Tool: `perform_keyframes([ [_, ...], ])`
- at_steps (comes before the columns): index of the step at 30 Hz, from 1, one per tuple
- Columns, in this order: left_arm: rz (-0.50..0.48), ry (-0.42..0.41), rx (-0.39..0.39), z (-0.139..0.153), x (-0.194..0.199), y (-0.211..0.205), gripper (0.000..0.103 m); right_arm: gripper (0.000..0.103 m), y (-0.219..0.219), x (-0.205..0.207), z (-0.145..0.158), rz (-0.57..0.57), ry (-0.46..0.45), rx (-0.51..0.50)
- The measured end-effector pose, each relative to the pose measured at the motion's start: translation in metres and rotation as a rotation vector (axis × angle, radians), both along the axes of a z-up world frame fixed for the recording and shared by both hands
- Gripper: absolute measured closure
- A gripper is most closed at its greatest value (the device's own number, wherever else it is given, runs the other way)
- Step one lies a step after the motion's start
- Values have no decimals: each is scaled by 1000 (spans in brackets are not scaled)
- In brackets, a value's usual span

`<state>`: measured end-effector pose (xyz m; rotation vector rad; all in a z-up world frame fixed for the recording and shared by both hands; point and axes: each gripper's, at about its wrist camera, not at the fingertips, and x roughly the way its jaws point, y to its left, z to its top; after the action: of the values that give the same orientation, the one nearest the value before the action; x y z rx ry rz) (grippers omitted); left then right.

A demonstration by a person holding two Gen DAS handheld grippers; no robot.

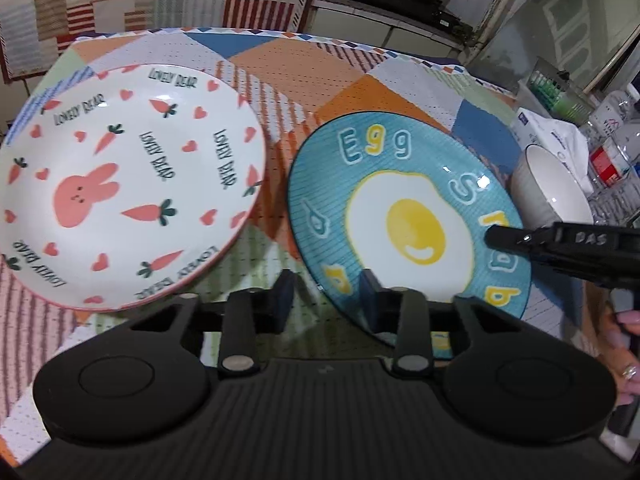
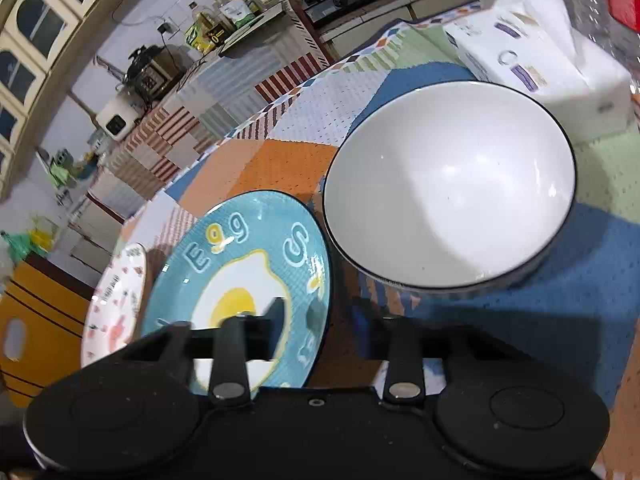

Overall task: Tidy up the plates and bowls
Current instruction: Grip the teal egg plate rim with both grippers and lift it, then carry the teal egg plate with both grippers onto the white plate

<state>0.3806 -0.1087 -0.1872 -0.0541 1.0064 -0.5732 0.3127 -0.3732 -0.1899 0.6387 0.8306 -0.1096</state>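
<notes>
A blue plate (image 1: 404, 216) with a fried-egg picture lies right of centre on the patchwork tablecloth (image 1: 320, 68). My left gripper (image 1: 328, 300) straddles its near-left rim, one finger on the plate's face and the other outside the edge, shut on it. My right gripper (image 2: 318, 320) clamps the blue plate (image 2: 240, 276) at its right rim. Its upper finger (image 1: 520, 240) rests on the plate's face. A white bunny-and-carrot plate (image 1: 128, 184) sits to the left, untouched. A white bowl (image 2: 448, 184) with a dark rim stands upright just right of the blue plate.
A tissue pack (image 2: 540, 52) and clear plastic containers (image 1: 608, 152) crowd the table's right side behind the bowl. A person's hand (image 1: 624, 344) with a ring holds the right gripper. The table's far edge drops off toward kitchen counters. A yellow stool (image 2: 40, 320) stands left of the table.
</notes>
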Motion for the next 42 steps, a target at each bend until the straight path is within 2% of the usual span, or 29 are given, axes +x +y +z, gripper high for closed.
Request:
perform_keyframes([
  [1,0,1,-9,-1,0,-1,77,86,0,2,-1,3,1,-3],
  [2,2,-2,-16,-2,1,-3,79,88,0,3,-2,6,-4,-5],
  [7,21,-37,-15,-2,-4,-3,79,87,1,4,0,36,-7,-36],
  [11,1,-13,-1,5,-3,-1,79,87,5,2,9,92,12,-72],
  [16,-61,-71,35,32,-19,1,79,87,7,-11,26,159,1,-91],
  [18,-65,-90,35,44,-28,6,79,86,13,-20,35,192,-21,-125],
  [21,-71,-118,31,64,-42,15,79,86,17,-34,49,197,-59,-117],
  [28,-70,-143,17,103,-79,43,79,85,40,-70,89,226,-134,-169],
  [34,-56,-97,32,121,-119,73,79,84,64,-104,108,280,-168,-173],
  [42,-68,-58,44,124,-164,93,79,84,88,-154,110,304,-187,-162],
])
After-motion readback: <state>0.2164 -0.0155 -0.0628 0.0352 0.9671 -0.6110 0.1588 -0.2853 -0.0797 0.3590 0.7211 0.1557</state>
